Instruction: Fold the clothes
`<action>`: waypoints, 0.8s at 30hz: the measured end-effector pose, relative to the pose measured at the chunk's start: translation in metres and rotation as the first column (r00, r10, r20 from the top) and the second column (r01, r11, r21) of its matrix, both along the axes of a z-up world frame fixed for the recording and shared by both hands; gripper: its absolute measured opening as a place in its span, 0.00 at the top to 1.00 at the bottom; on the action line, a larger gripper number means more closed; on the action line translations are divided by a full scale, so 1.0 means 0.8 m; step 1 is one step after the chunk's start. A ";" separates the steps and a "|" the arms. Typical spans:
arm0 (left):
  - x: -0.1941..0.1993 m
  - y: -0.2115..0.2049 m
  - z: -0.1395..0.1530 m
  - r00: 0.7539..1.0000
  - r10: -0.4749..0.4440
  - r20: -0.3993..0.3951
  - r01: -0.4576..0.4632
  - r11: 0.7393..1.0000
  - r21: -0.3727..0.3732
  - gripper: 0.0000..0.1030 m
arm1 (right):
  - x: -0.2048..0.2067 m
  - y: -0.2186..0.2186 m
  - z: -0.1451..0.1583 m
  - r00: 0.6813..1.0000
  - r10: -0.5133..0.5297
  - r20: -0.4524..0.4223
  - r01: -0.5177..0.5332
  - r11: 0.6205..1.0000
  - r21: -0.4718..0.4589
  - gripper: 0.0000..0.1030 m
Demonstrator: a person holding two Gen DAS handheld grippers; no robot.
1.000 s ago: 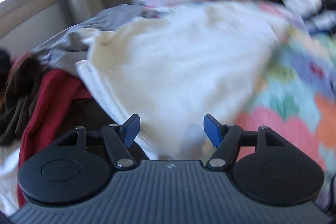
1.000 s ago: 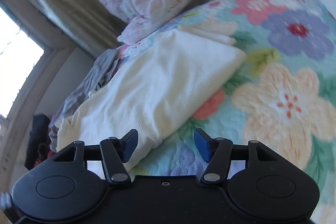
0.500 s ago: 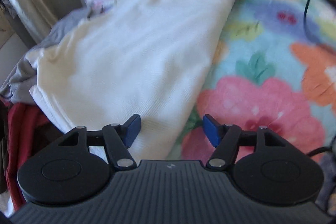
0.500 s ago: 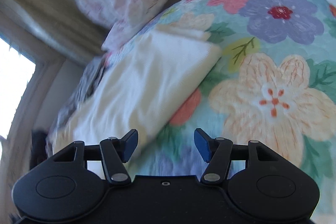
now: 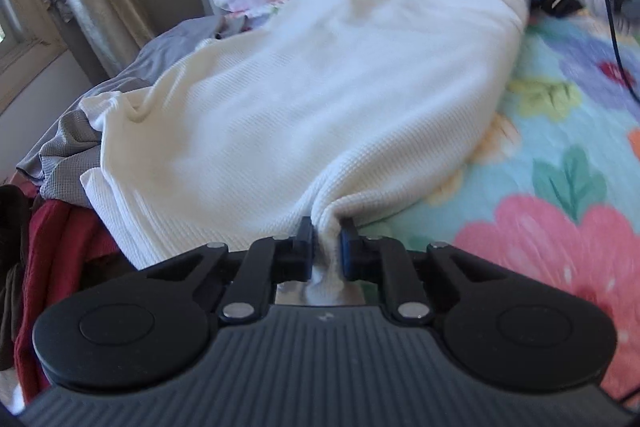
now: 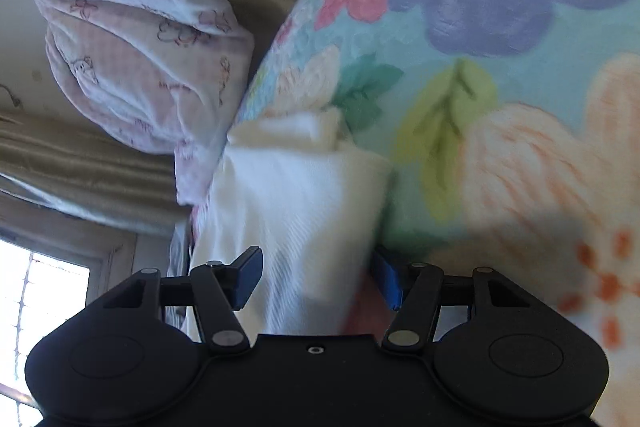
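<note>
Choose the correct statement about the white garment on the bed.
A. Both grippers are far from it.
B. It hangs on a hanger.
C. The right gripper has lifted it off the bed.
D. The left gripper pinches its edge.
D: in the left wrist view the left gripper is closing on a bunched edge of the white garment, which lies on the floral bedspread.

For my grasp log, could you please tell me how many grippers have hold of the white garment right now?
1. The left gripper is closing, its pads pinching the white garment's near edge. The right gripper is open, straddling the far end without clamping.
</note>
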State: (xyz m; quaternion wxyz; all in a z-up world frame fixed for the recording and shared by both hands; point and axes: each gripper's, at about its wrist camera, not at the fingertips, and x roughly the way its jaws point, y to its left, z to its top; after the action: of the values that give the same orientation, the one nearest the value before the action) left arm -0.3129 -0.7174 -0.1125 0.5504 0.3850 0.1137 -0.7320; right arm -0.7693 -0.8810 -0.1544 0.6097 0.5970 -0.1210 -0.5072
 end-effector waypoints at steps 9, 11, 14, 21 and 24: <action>0.017 0.033 0.055 0.989 0.013 -0.151 -0.037 0.987 -0.159 0.91 | 0.003 -0.014 0.077 0.989 0.020 -0.145 -0.048 0.980 -0.192 0.92; 0.011 0.049 0.069 0.988 -0.006 -0.155 -0.023 0.983 -0.180 0.91 | -0.007 -0.001 0.112 0.986 0.034 -0.164 -0.074 0.967 -0.245 0.93; 0.001 0.066 0.078 0.987 -0.039 -0.159 0.009 0.982 -0.188 0.91 | -0.027 0.027 0.140 0.984 0.035 -0.174 -0.084 0.956 -0.281 0.93; -0.038 0.070 0.030 0.994 -0.108 -0.022 0.106 0.990 -0.096 0.88 | -0.062 0.067 0.085 0.971 0.035 -0.235 -0.057 0.994 -0.089 0.93; -0.044 0.069 0.018 0.994 -0.093 0.055 0.099 0.988 -0.117 0.76 | -0.070 0.069 0.055 0.975 0.031 -0.220 -0.044 0.998 -0.054 0.87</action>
State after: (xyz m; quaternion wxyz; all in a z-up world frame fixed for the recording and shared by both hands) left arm -0.3482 -0.6623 -0.0978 0.5391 0.3742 0.0374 -0.7536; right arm -0.8257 -0.8257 -0.1100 0.6459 0.5216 -0.0566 -0.5545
